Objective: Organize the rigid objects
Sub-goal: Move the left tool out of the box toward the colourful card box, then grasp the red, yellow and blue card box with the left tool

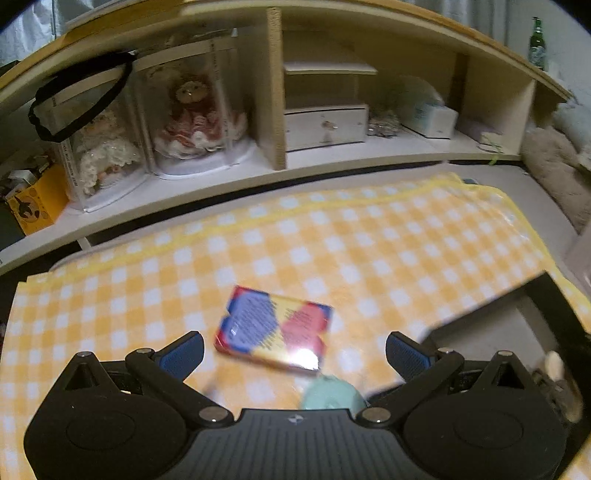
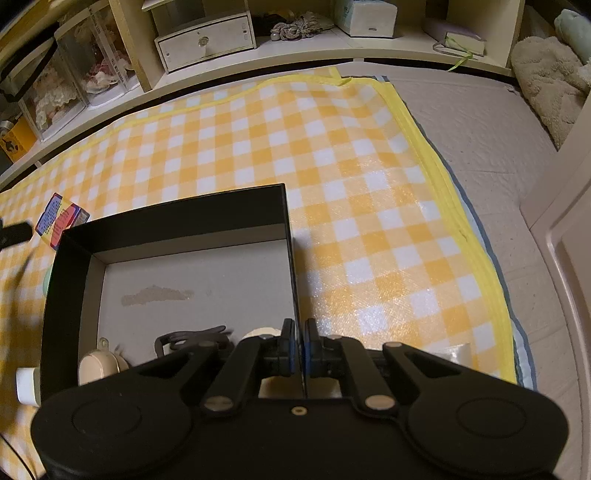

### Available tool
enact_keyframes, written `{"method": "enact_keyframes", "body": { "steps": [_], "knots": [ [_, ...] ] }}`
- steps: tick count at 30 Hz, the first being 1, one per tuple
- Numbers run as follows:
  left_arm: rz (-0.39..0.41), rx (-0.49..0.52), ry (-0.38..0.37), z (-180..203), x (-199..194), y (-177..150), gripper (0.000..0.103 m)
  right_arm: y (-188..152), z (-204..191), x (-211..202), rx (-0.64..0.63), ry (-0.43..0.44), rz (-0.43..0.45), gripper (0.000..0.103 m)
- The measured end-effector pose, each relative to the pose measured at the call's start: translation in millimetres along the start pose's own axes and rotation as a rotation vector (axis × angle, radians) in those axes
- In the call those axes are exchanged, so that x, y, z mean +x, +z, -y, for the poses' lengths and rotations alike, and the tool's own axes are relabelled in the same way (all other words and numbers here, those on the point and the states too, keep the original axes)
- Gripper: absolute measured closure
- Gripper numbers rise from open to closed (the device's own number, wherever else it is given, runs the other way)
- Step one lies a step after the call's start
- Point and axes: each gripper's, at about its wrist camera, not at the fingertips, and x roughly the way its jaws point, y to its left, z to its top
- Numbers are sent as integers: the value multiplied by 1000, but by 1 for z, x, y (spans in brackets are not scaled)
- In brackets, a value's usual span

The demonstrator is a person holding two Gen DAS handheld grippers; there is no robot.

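A yellow-and-white checked plastic mat (image 2: 332, 155) with a yellow border is lying over a pale quilted floor covering (image 2: 480, 122). Behind it, a long cream wooden shelf unit (image 1: 275, 92) is running along the wall, holding two dolls in clear display cases (image 1: 192, 110), a small white drawer box (image 2: 205, 40) and a white tissue box (image 2: 365, 16). A green glass bottle (image 1: 536, 44) is standing on top. A beige fluffy cushion (image 2: 546, 81) is sitting at the right. Overhead light is glaring off the mat.
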Motion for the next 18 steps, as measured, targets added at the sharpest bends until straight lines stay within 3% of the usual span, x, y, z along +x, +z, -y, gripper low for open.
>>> {"method": "enact_keyframes", "body": {
  "steps": [9,12,14,18],
  "knots": [
    [-1,25,4,-9,43,4,0,-1,0,0,16,2,2,98],
    [-12,39,19,-9,52,3,3,0,0,0,18,1,1,98],
    [-17,53,20,-10,57,2,11,0,-1,0,17,0,0,98],
    [-37,70,0,-10,64,-1,11,0,-1,0,20,2,-2,98]
  ]
}}
